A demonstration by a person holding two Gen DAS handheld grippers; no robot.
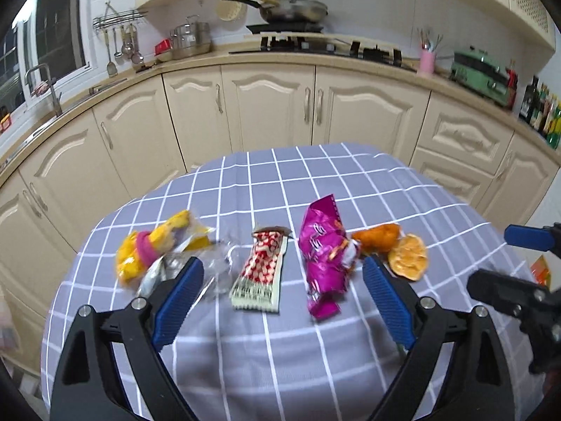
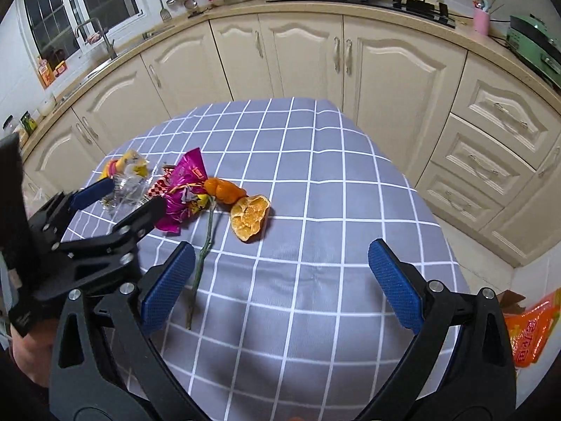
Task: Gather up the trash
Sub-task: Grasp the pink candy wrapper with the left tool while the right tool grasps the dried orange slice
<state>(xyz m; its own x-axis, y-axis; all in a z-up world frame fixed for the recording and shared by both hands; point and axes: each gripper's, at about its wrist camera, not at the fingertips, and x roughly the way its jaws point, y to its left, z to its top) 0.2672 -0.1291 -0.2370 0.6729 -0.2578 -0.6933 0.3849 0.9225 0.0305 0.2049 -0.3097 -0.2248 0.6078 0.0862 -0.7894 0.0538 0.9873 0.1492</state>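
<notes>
I see left gripper (image 1: 283,277) jaws apart, empty, over red-checked wrapper (image 1: 260,273) | right gripper (image 2: 281,266) jaws apart, empty, over bare checked tablecloth (image 2: 333,182) | trash in a row: yellow wrapper (image 1: 147,249), magenta wrapper (image 1: 324,256), orange peel (image 2: 249,216) | green stem (image 2: 202,256) lies beside my right gripper's left finger | orange bag (image 2: 531,329) at the table's right edge.

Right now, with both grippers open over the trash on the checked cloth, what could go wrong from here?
1. The clear plastic wrapper lies against the yellow wrapper, right by the left gripper; one may drag the other.
2. The green stem lies thin and flat under the right gripper; its fingers may bunch the tablecloth instead.
3. The magenta bag overlaps the orange peel; lifting it may knock the peel.
</notes>
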